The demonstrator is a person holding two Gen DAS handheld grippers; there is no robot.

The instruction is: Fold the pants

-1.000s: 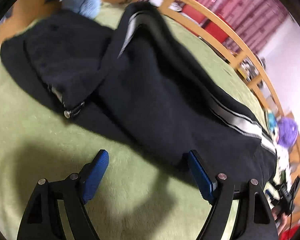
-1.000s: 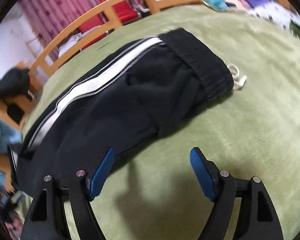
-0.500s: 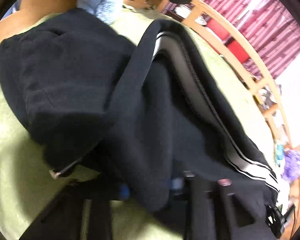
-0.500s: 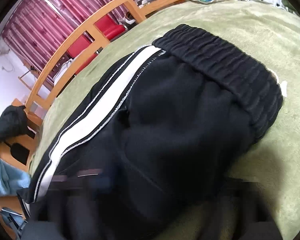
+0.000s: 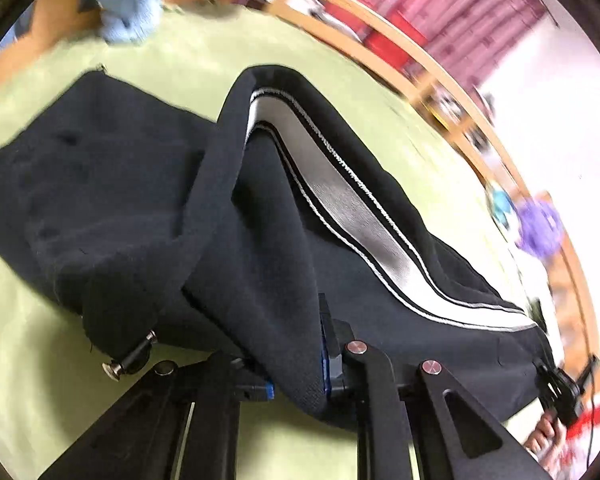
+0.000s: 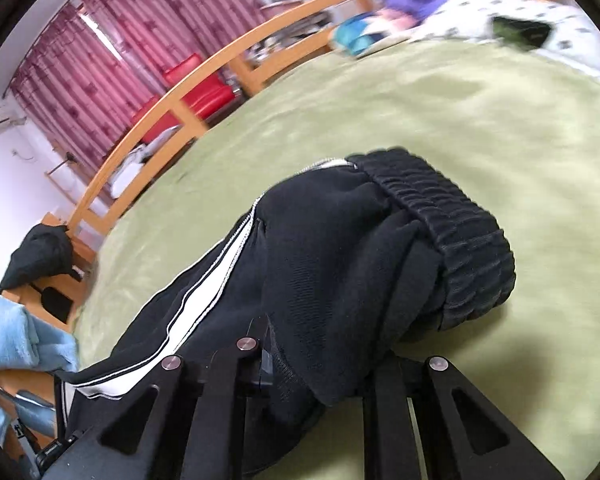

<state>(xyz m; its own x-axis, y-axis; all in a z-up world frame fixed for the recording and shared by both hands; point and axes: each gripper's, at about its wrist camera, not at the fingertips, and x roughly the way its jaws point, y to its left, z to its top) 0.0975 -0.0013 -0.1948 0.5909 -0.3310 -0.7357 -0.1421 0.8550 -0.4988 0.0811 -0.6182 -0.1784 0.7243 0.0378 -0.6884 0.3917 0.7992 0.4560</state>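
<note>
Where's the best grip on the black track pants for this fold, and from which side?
Grip the near long edge of the black track pants, coming in low from the front. Left gripper takes the leg edge, right gripper the seat just below the ribbed waistband. That bunched edge lifts off the green blanket, giving the fingers something to pinch.

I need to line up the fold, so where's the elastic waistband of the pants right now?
In the right wrist view the waistband sits right of centre, bunched above the green blanket, just beyond the right tool that pinches the pants.
</note>
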